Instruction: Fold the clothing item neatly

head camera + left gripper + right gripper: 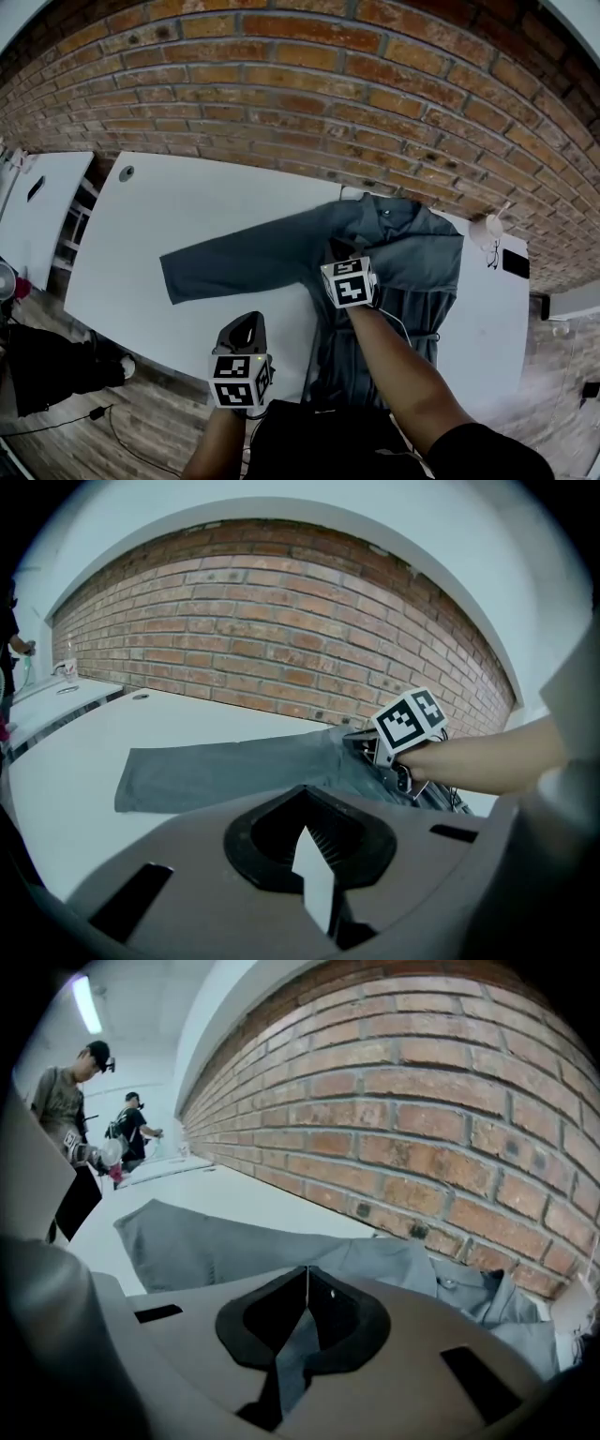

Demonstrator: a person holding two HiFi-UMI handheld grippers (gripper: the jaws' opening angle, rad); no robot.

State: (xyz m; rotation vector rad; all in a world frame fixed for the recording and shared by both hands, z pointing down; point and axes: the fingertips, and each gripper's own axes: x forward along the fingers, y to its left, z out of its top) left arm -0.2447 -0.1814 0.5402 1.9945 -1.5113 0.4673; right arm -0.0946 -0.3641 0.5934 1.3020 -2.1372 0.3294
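Observation:
A grey long-sleeved shirt (403, 262) lies spread on the white table (187, 197), collar (459, 1283) toward the brick wall. One sleeve (234, 258) stretches out to the left. My right gripper (339, 251) rests on the shirt where that sleeve meets the body. In the right gripper view its jaws (307, 1274) are shut, with a strip of grey cloth pinched between them. My left gripper (246, 328) hovers near the table's front edge, left of the shirt's hem. It is shut with nothing in it (305, 832), and faces the sleeve (216, 771).
A brick wall (328, 94) runs behind the table. A second white table (37, 202) stands to the left. A small white object (487, 230) and a black phone (515, 263) lie at the table's right end. Two people (66, 1101) stand far off to the left.

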